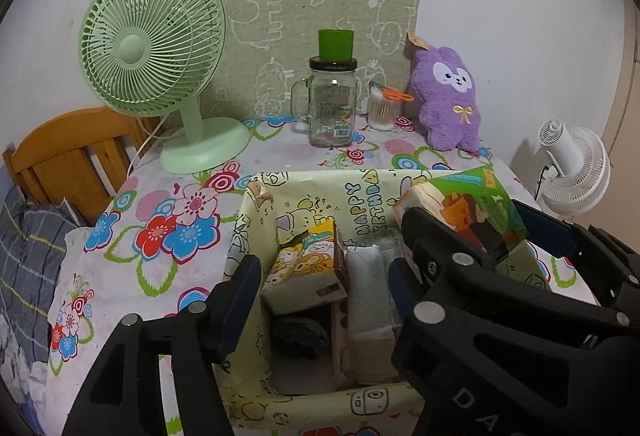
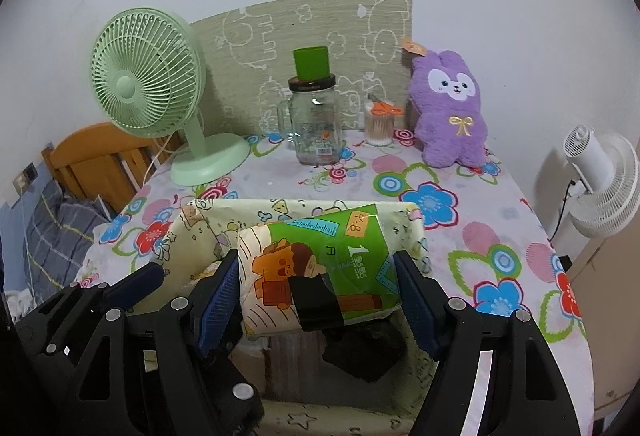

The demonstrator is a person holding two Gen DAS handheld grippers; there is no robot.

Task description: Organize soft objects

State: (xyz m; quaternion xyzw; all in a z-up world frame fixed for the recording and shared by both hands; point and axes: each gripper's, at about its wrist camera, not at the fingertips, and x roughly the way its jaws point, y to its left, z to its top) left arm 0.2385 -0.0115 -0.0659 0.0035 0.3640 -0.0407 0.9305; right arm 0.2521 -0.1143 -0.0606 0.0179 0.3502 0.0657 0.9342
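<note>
Flowered tablecloth (image 2: 460,192) shows all round the paper-lined storage box (image 2: 208,224) where my right gripper (image 2: 316,300) pinches the green tissue pack (image 2: 316,268) above the opening while my left gripper (image 1: 324,288) gapes empty over a folded white cloth (image 1: 366,288), and I judge the squashy pack could slip or snag the rim

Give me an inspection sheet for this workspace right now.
Surface: table under a floral cloth.
Job's things: tissue pack above the box; another pack and a white roll inside; purple plush at the back.
Clutter: green fan, jar with a green cup on top, swab tub, scissors.
Grippers: right gripper shut on the tissue pack; left gripper open over the box.
Cables: fan cord; dark cord.
Surroundings: white fan, headboard, bedding.
</note>
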